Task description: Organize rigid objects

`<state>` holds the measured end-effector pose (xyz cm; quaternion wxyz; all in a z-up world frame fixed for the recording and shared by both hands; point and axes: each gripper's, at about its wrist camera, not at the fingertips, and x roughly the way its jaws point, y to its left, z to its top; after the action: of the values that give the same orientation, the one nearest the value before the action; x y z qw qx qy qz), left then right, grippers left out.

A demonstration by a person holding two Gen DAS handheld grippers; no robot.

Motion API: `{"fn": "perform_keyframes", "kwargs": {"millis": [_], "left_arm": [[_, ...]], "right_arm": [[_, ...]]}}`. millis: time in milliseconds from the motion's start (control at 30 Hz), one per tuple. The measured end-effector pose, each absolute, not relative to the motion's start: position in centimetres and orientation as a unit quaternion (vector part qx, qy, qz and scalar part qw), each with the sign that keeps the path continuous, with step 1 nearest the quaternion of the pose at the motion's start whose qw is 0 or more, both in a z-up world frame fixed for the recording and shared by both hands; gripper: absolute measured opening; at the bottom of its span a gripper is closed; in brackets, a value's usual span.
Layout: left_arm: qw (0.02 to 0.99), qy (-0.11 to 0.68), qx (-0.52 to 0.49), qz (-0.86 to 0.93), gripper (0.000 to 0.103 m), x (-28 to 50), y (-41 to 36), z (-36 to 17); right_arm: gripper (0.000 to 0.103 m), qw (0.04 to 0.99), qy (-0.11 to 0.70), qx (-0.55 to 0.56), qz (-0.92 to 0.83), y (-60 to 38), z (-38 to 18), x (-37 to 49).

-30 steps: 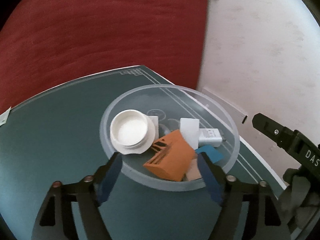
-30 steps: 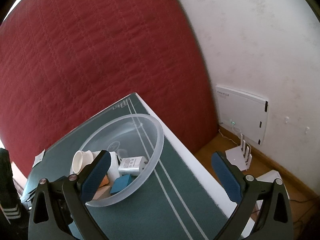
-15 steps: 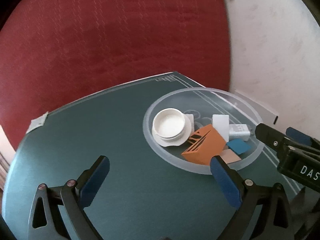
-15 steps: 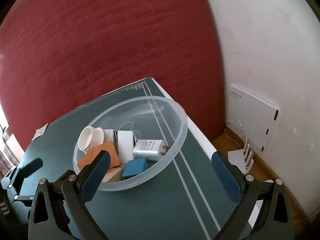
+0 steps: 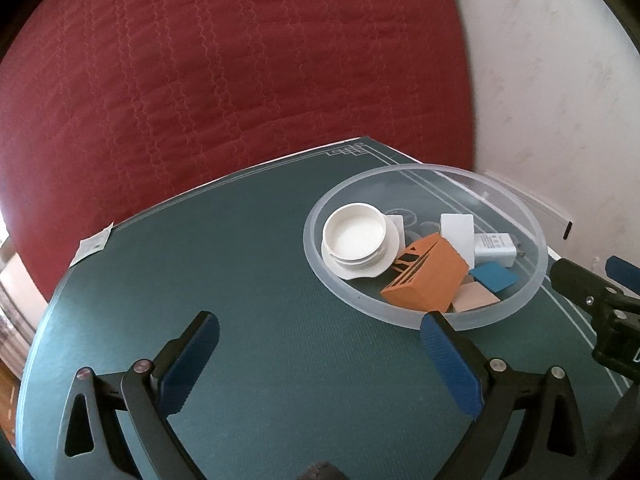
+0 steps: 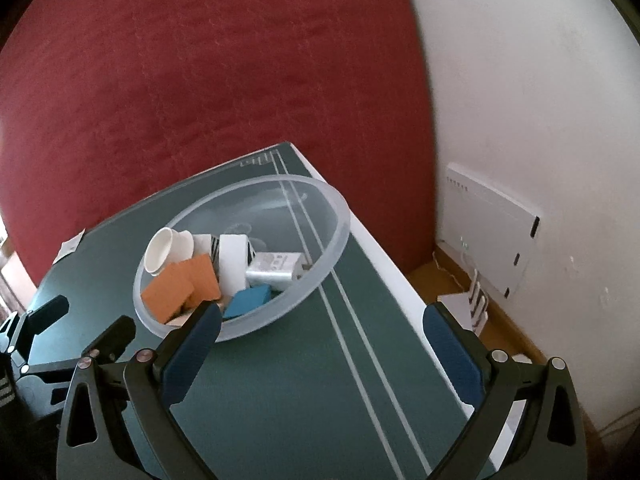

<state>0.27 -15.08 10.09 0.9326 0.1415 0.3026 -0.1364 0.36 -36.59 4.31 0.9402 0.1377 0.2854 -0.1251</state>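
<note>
**Two grippers wide apart before a filled bowl**

Both tools hold nothing. The left gripper (image 5: 316, 350) hangs over the green table mat (image 5: 248, 280) with its jaws spread, its right blue pad just at the near rim of the clear bowl (image 5: 520, 208). The right gripper (image 6: 320, 338) is likewise spread, its left pad against the bowl's near wall.

Inside the bowl, nearest, lie a pale wooden block (image 5: 476, 298) and a blue block (image 5: 494, 276). An orange slotted box (image 5: 426, 276) lies tilted, long axis running from near-left to far-right. Beyond sit a white lid-like cup (image 5: 356, 236), mouth up, and a white charger (image 5: 494, 246) with prongs pointing right; its label print is too small to read. Behind stand a red quilted panel (image 5: 240, 80) and a white wall (image 5: 560, 100).
</note>
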Motion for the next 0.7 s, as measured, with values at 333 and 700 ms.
{"fn": "perform_keyframes", "kwargs": {"millis": [333, 700], "left_arm": [[0.933, 0.3, 0.145, -0.134, 0.102, 0.3, -15.1, 10.0], [0.934, 0.3, 0.149, -0.124, 0.102, 0.5, -15.0, 9.9]], "right_arm": [[0.102, 0.945, 0.289, 0.098, -0.121, -34.9, 4.6, 0.5], [0.102, 0.947, 0.288, 0.07, -0.122, -34.1, 4.8, 0.7]]}}
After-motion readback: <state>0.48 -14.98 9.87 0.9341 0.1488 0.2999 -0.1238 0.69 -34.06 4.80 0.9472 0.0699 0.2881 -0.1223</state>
